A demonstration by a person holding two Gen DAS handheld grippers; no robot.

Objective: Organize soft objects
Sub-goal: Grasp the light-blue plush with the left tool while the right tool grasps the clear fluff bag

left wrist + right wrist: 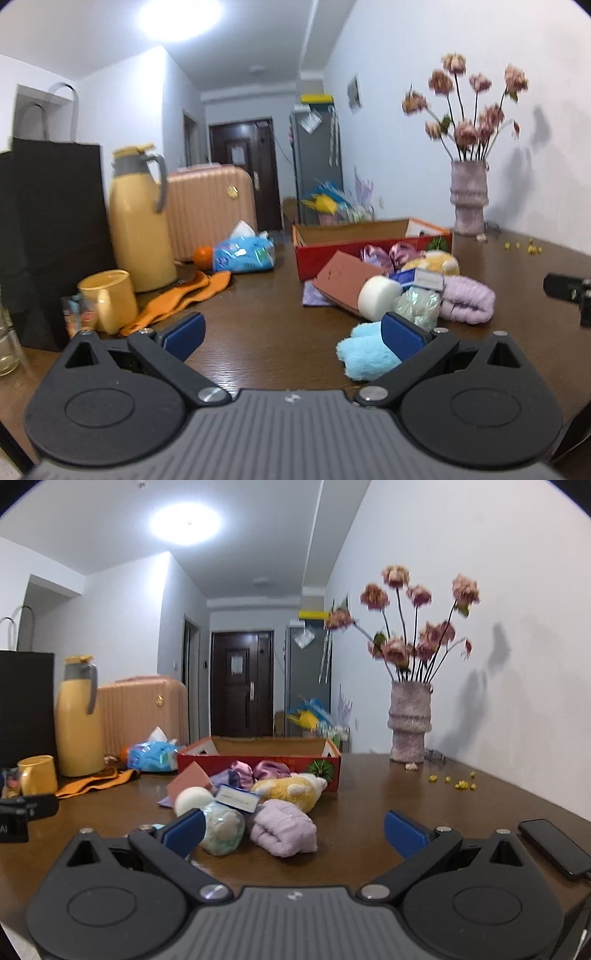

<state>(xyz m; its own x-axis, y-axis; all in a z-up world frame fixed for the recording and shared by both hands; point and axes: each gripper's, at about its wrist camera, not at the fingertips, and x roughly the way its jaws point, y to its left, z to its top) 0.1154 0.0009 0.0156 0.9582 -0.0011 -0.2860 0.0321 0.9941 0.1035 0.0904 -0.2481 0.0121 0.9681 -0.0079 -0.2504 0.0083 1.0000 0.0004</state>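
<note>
The left gripper (291,334) is seen nearest, its 2 blue pads spread wide with bare table (266,295) between them; nothing is gripped. A fluffy blue toy (364,354) lies just beside the right-hand pad, partly hidden by it. The right gripper (293,832) is likewise spread wide and empty, and open tabletop is left ahead of its right pad.

The pile of soft things is found in front of both tools: a white ball (378,297), a pale green bundle (419,306), a folded lilac cloth (282,832) and a yellow plush toy (291,788), with satin scrunchies (258,770) behind them. A red cardboard box (258,755) stands open just behind the pile.

Free room is offered on the right side of the brown wooden table, where only a phone (554,847) lies near the edge. A vase of flowers (408,723) stands against the white wall. On the left, a yellow mug (107,299), a yellow flask (140,221) and a black bag (55,236) are grouped. A hallway with a dark door (242,694) is seen beyond.
</note>
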